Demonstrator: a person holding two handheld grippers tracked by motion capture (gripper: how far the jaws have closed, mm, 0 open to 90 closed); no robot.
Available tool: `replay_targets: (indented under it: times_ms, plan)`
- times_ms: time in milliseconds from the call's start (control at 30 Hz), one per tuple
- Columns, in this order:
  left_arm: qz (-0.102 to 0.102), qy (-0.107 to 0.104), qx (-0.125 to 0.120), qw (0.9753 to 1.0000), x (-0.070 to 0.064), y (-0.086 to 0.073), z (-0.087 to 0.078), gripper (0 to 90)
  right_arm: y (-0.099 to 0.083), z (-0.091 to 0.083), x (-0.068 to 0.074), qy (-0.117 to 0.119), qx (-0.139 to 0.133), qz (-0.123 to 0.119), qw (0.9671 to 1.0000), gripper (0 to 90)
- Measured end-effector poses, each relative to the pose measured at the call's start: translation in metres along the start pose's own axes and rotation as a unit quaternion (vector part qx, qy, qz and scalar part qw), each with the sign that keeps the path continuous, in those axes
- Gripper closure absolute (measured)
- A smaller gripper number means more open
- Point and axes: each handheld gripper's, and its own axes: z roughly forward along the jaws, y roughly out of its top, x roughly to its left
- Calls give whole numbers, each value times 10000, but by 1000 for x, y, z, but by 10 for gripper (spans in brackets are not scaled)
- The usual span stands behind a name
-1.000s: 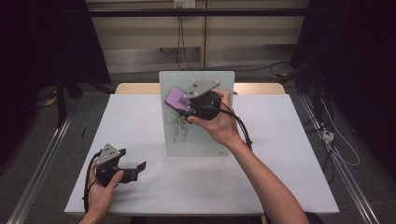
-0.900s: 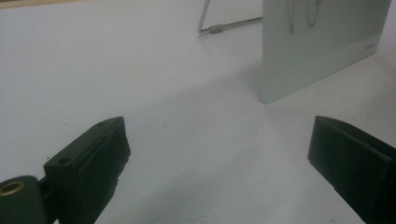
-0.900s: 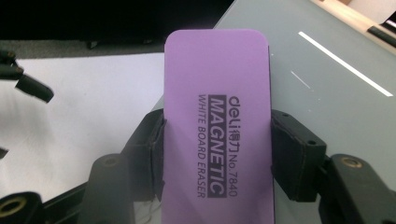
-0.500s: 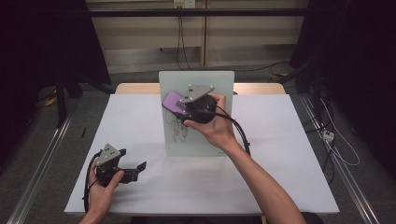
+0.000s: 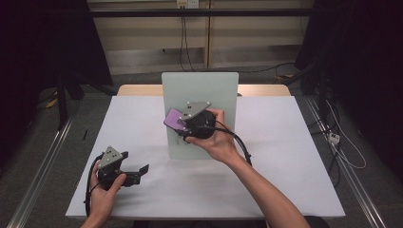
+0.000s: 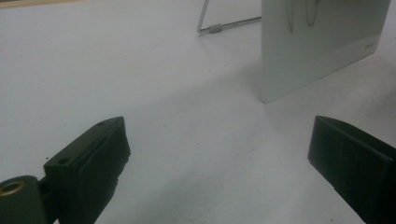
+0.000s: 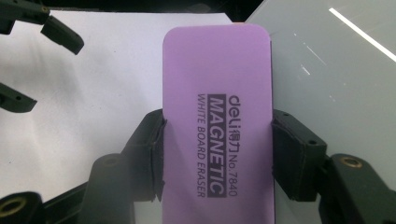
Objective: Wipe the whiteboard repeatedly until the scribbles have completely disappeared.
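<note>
A white board (image 5: 209, 88) stands upright mid-table. My right gripper (image 5: 178, 125) is shut on a purple whiteboard eraser (image 5: 173, 118) and holds it against the board's lower left part. In the right gripper view the eraser (image 7: 217, 116), printed "MAGNETIC WHITE BOARD ERASER", sits clamped between both jaws, with the board (image 7: 336, 70) to its right. My left gripper (image 5: 141, 173) rests open on the table at the front left, nothing between its jaws. The left gripper view has the open gripper (image 6: 217, 135) facing the board's bottom corner (image 6: 322, 51), where dark pen marks (image 6: 299, 9) show.
The white table (image 5: 285, 142) has free room right of the board and along the front. A wire stand (image 6: 224, 25) props the board from behind. Dark floor, rails and cables surround the table. The left gripper (image 7: 46, 65) appears far off in the right gripper view.
My right gripper has slid the eraser down the board's face, now covering the pen marks seen below it earlier. The left gripper has stayed put.
</note>
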Motion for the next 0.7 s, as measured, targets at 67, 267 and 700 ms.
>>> replay_targets:
  times_ms: [67,267,700]
  plan:
    - [-1,0,8,10000,0,0,0,50,0,0,0,13,10,-4,10000,422]
    - [-4,-3,7,10000,0,0,0,50,9,-8,-9,-81,-117,58,9999,422]
    - [-2,-7,-7,10000,0,0,0,50,14,-8,-11,-194,-292,120,9993,422]
